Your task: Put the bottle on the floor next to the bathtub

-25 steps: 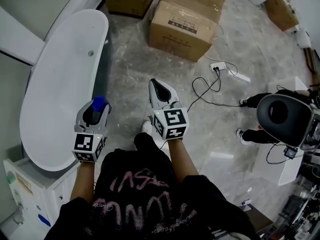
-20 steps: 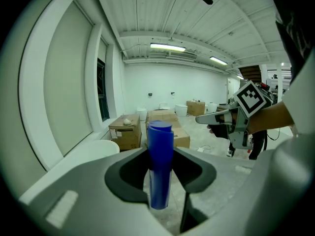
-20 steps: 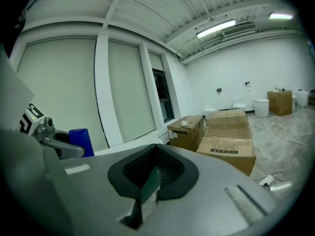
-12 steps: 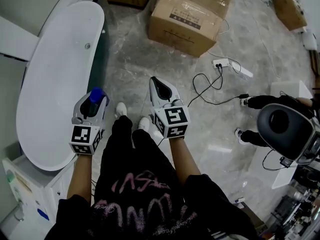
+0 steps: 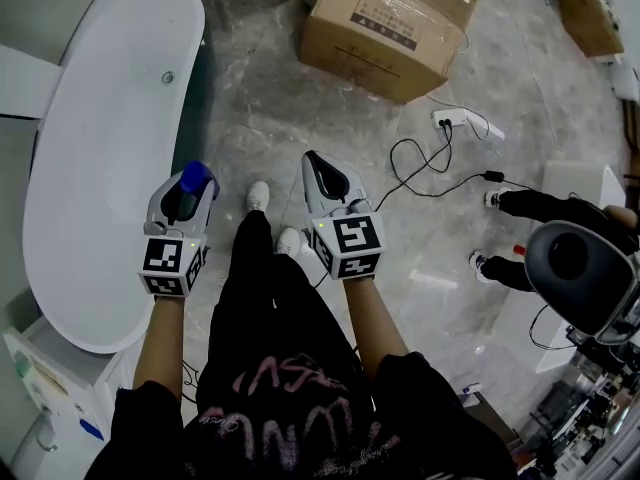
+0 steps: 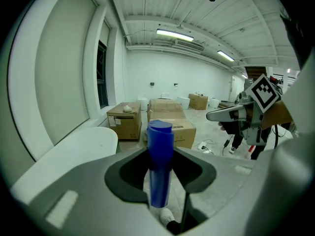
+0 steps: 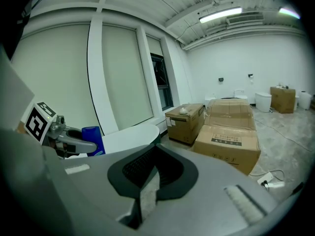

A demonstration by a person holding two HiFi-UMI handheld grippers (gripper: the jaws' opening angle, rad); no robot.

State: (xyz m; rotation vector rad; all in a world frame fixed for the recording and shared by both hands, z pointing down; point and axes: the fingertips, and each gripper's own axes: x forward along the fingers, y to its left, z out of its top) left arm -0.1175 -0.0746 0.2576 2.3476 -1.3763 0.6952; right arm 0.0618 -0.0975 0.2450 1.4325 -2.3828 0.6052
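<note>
Since the earlier frame the wearer has stepped forward: both white shoes now show ahead of the black trousers, and the bathtub and the large cardboard box have slid toward the top of the head view, while the two grippers keep their places in it

Left gripper: jaws clamped on a blue bottle, held upright by its body with its cap above the jaws. The bottle hangs in the air over the grey marbled floor, just beside the bathtub's long right-hand rim; a shoe shows below it in the left gripper view

Right gripper: jaws drawn together, with only a thin slit between the pads and nothing in it. It is level with the left gripper and apart from it, over the floor to the right of the shoes

Surroundings: the cardboard box stands on the floor beyond the grippers, near the bathtub's far end. A white power strip with a looping black cable lies to the right of the box. Another person's black-clad legs show at the right edge
</note>
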